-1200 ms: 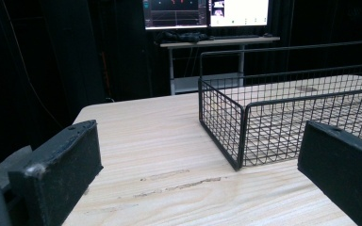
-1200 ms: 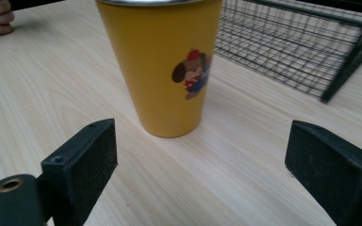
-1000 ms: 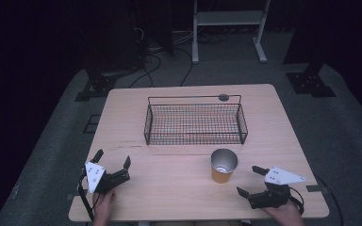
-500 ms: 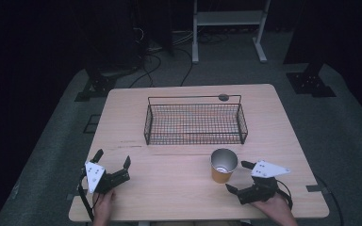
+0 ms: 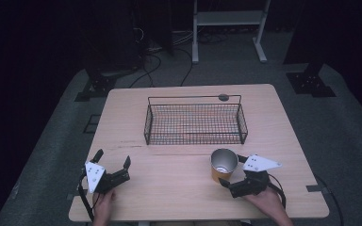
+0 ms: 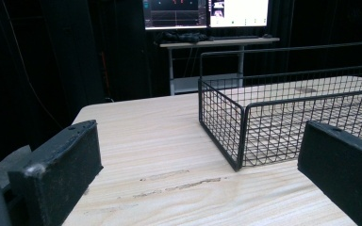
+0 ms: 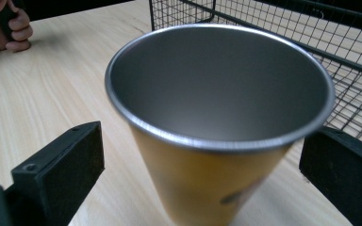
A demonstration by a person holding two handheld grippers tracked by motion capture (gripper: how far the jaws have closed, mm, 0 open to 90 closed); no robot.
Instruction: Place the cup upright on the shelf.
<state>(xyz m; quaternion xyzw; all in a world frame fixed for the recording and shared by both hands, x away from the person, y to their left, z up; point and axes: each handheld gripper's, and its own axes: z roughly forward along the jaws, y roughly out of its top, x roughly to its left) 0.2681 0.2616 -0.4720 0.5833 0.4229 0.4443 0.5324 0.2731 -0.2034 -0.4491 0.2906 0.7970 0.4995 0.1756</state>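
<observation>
An orange cup (image 5: 223, 165) with a bare metal inside stands upright on the wooden table (image 5: 169, 193), just in front of the black wire basket (image 5: 193, 136). My right gripper (image 5: 231, 170) is open at the cup's right side, one jaw on each side of it. In the right gripper view the cup (image 7: 217, 94) stands between the spread jaws of that gripper (image 7: 202, 183), with a gap on each side. My left gripper (image 5: 113, 158) rests open near the table's front left with nothing in it. The left gripper (image 6: 200, 162) points at the basket (image 6: 287, 113).
A small dark round disc (image 5: 223, 97) lies at the table's far edge behind the basket. The person's other hand (image 7: 7, 26) shows far off in the right gripper view. Beyond the table are a desk with monitors (image 6: 207, 12) and cables on the floor (image 5: 169, 52).
My right gripper has moved left and forward until its open jaws flank the cup. The left gripper, the cup and the basket have stayed put.
</observation>
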